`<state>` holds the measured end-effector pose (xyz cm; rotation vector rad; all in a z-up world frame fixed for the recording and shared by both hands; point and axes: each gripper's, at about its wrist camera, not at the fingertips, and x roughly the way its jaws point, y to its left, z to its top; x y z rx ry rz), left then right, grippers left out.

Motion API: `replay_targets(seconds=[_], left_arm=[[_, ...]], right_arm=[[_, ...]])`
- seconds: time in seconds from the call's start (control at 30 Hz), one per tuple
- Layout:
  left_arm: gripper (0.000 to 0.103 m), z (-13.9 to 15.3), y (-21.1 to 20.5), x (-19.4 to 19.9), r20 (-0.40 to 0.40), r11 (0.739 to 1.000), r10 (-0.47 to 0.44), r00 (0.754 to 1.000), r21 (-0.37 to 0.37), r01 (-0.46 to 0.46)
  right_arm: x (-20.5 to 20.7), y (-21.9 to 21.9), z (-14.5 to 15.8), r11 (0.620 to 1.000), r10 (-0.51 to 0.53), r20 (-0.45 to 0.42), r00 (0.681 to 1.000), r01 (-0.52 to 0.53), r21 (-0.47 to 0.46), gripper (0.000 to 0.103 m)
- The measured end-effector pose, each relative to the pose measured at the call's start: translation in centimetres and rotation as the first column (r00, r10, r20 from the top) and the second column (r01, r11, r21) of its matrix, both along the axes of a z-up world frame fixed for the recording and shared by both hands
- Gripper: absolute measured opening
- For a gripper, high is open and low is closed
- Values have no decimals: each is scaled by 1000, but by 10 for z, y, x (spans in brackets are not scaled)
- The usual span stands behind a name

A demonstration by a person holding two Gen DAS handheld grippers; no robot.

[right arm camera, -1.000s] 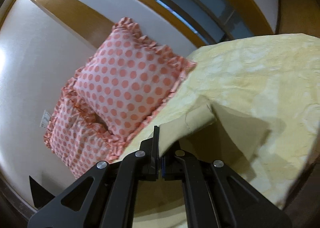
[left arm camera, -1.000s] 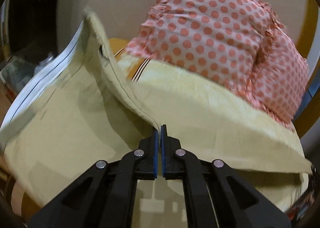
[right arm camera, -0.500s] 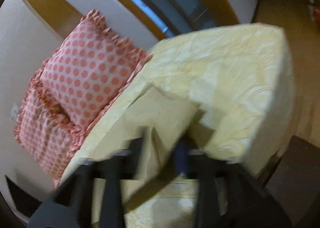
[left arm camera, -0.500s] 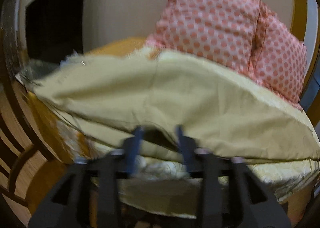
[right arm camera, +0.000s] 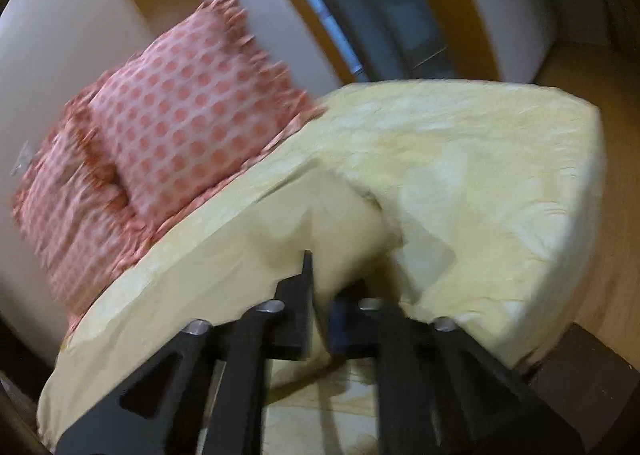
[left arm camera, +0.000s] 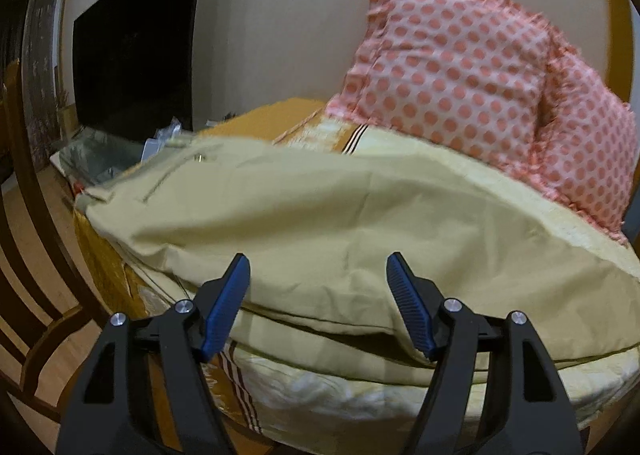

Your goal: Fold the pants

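Left wrist view shows your left tool [left arm camera: 318, 267] with its blue-padded fingers [left arm camera: 224, 307] spread wide apart and nothing between them; a second ago they were pinched shut on a seam of the pants [left arm camera: 340, 231], so you have let go. The khaki cloth now lies in a rounded, doubled heap on the bed [left arm camera: 400, 383], just in front of the polka-dot pillows [left arm camera: 460, 67], its folded edge nearest your tool. That reads as one fold laid down and released on this side.

Your right tool [right arm camera: 318, 287] is blurred with motion; its fingers stand a little apart with cloth running down between them, and you cannot tell whether they pinch it. A second ago they were tight on the fabric, so release here looks under way, not finished.

Next, judge whether the layers lie square before taking a new hold.

No brand, label or readable writing shows in either view.
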<state>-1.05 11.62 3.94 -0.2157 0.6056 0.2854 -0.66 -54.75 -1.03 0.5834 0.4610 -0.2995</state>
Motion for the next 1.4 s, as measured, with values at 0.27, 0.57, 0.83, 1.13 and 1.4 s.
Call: replay_targets(seconds=[0.27, 0.57, 0.83, 1.13, 1.4], left_arm=[[80, -9, 9, -2, 19, 1000, -2, 1000, -27, 3], [85, 2, 39, -22, 76, 990, 131, 988, -55, -127], [87, -8, 88, -36, 59, 969, 210, 976, -143, -200], [86, -26, 128, -31, 22, 916, 274, 961, -311, -254], [86, -24, 140, -16, 1, 906, 324, 946, -287, -310]], right_arm=[[38, 74, 77, 953, 291, 121, 949, -277, -120, 4], [87, 350, 110, 494, 869, 124, 479, -853, -168, 4], [50, 464, 56, 165, 975, -130, 178, -980, -109, 48], [75, 435, 37, 318, 931, -178, 317, -948, -27, 56], [80, 445, 34, 310, 941, -143, 307, -951, 2, 60]])
